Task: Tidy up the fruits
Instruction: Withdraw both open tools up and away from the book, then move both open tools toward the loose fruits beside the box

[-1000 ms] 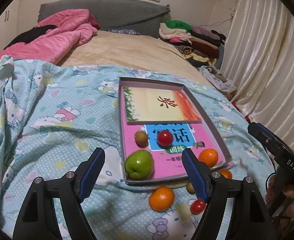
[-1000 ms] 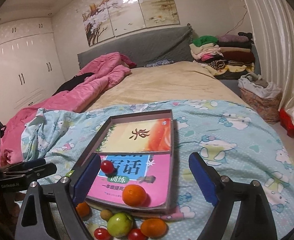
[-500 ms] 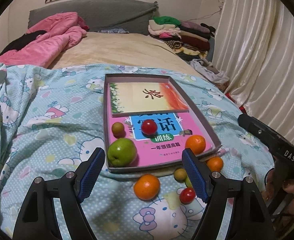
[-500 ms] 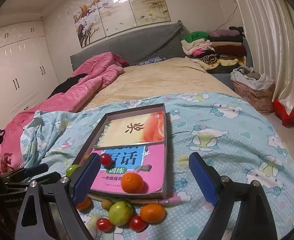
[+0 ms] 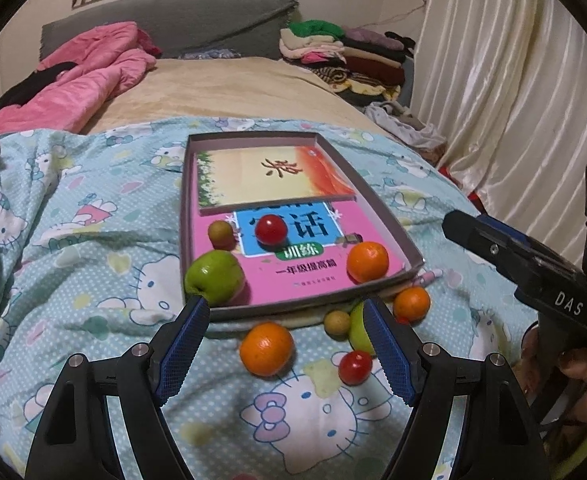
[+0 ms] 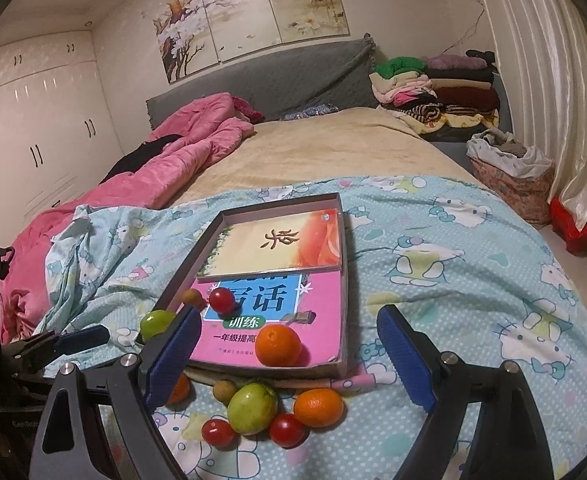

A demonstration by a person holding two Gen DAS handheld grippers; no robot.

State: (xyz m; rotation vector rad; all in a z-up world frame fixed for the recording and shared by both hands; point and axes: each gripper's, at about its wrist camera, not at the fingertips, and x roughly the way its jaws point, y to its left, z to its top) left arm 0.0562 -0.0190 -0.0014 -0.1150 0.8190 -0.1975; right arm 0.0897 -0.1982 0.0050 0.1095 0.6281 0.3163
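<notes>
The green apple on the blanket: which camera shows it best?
The right wrist view: the green apple lies whole and unobstructed among the loose fruit before the tray. In the left wrist view, a finger of the left gripper hides most of it.

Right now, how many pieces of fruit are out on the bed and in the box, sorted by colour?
Orange fruits: 3
Red fruits: 3
Green fruits: 2
Small brownish fruits: 2
Total: 10
</notes>
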